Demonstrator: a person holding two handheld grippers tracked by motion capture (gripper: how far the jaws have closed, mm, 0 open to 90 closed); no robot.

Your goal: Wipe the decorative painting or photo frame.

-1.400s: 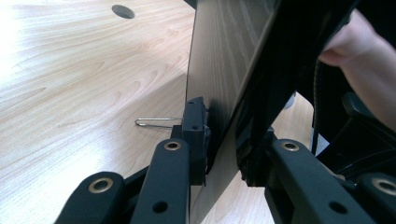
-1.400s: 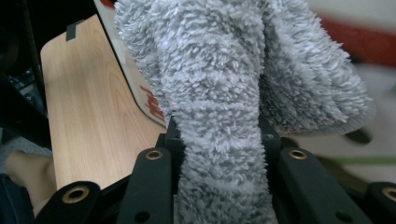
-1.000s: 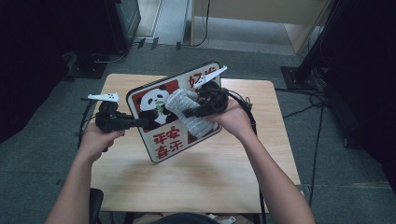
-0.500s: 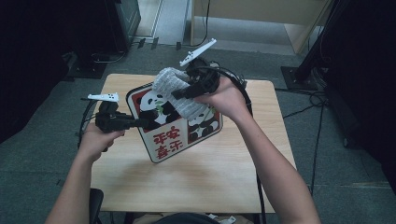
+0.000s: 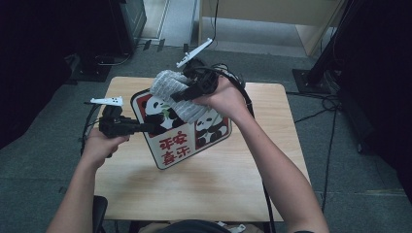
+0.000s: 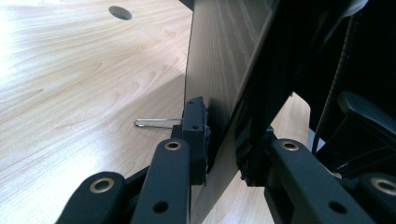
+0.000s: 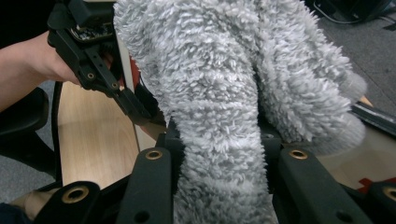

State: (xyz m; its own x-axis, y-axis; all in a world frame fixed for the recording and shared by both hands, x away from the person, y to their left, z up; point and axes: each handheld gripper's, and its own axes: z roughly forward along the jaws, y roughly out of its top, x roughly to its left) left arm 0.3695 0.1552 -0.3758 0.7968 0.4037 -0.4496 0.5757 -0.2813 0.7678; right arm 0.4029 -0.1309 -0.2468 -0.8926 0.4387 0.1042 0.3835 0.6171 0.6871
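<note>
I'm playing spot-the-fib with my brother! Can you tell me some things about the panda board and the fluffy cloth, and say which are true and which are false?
1. The left gripper clamps the panda board by its edge. True.
2. The right gripper holds a grey fluffy cloth. True.
3. The board lies flat on the table. False: it is tilted up.
4. The cloth is bright red. False: it is grey.
5. The table is wooden. True.
</note>
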